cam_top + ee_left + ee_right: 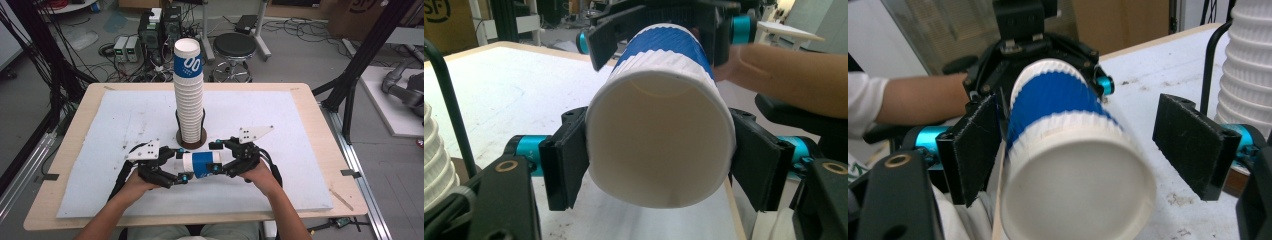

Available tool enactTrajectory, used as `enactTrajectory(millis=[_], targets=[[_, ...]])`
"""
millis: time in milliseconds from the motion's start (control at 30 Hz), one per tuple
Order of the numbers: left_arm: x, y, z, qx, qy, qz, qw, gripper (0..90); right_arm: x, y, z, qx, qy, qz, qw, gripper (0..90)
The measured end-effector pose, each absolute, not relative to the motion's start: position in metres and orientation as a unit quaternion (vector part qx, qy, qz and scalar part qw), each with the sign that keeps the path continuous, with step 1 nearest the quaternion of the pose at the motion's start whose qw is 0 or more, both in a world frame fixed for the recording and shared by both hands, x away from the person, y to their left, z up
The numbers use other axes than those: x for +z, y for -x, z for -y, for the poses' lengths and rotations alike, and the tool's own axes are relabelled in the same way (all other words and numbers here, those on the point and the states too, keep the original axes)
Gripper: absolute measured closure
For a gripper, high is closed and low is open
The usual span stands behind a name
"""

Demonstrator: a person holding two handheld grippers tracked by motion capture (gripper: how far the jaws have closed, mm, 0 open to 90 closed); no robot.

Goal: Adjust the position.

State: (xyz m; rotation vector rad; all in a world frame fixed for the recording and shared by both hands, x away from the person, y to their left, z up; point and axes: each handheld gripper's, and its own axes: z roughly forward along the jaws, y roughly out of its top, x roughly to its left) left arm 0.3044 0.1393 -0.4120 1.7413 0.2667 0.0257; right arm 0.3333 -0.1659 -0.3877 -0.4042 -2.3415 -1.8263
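Two grippers meet over the front of the white mat (125, 150) in the high view, a paper cup (200, 164) lying sideways between them. Left gripper (172, 170) at the cup's open end, right gripper (222, 157) at its base end. Just behind them, a tall stack of cups (189, 95) stands upright in a dark holder.

Left gripper view: jaws pressed on both sides of the cup's (659, 135) white rim, open mouth facing the camera; the other gripper shows beyond.

Right gripper view: cup's (1068, 150) closed base faces the camera. Left jaw touches its side; right jaw stands clear, so the jaws are spread wide. Stack (1248, 65) at right.
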Motion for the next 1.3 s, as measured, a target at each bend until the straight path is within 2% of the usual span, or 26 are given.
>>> enactTrajectory(millis=[233, 567, 633, 867, 1267, 1300], targets=[[-0.409, -0.306, -0.143, 0.017, -0.774, -0.123, 0.621, 30.8, -0.379, -0.333, 0.178, -0.613, 0.140, 0.775, 0.066, 17.2], [-0.398, -0.307, -0.145, 0.030, -0.808, -0.127, 0.575, 30.6, -0.352, -0.328, 0.184, -0.532, 0.107, 0.840, 0.016, 15.6], [-0.395, -0.309, -0.144, 0.030, -0.815, -0.127, 0.565, 30.6, -0.347, -0.327, 0.178, -0.492, 0.088, 0.866, -0.008, 15.6], [-0.381, -0.312, -0.131, 0.033, -0.851, -0.113, 0.512, 30.6, -0.340, -0.330, 0.157, -0.421, 0.049, 0.905, -0.033, 15.6], [-0.370, -0.317, -0.116, 0.025, -0.880, -0.100, 0.463, 30.6, -0.341, -0.331, 0.123, -0.317, -0.002, 0.948, -0.037, 18.3], [-0.370, -0.318, -0.114, 0.023, -0.881, -0.101, 0.461, 30.5, -0.342, -0.332, 0.119, -0.306, -0.014, 0.951, -0.034, 23.8]])
